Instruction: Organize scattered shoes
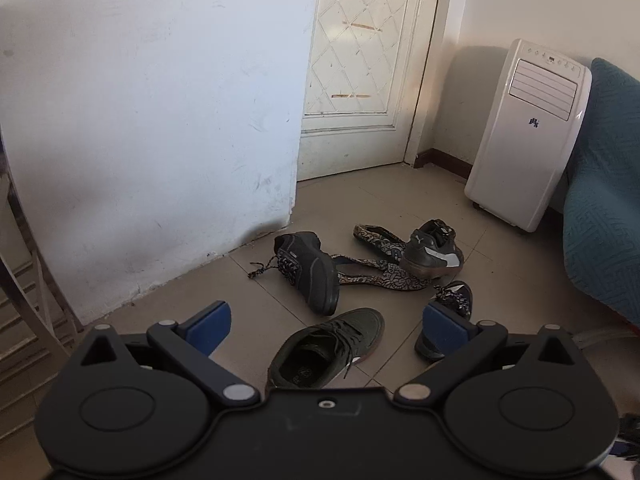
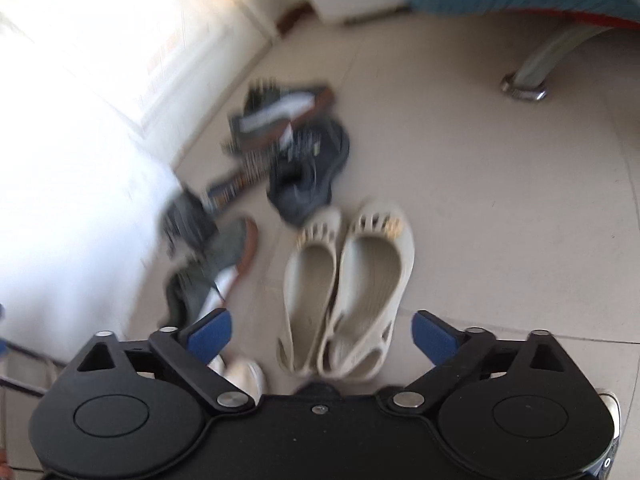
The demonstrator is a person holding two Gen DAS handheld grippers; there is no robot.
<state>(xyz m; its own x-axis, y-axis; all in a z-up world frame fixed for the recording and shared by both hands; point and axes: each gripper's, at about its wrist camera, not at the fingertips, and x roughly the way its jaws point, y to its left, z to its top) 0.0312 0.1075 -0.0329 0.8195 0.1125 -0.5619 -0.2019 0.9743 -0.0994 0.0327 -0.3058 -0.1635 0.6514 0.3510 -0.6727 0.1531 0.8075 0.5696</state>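
Scattered shoes lie on the tiled floor by a wall corner. In the left wrist view these are an olive sneaker [image 1: 328, 348], a black lace-up shoe [image 1: 308, 268] on its side, two patterned flats [image 1: 380, 280], a dark sneaker with white stripe [image 1: 432, 250] and a black shoe [image 1: 456, 300] partly behind a finger. My left gripper [image 1: 326, 328] hangs open above the olive sneaker and holds nothing. The right wrist view is blurred. A beige pair of slip-ons [image 2: 352, 288] lies side by side below my open, empty right gripper [image 2: 323, 336]. The dark shoe pile [image 2: 308, 176] lies beyond.
A white portable air conditioner [image 1: 528, 132] stands at the back right beside teal-covered furniture [image 1: 604, 200] with a metal leg [image 2: 528, 76]. A white wall [image 1: 160, 140] and a door [image 1: 360, 60] close off the left and back. A metal rack [image 1: 24, 280] is at the far left.
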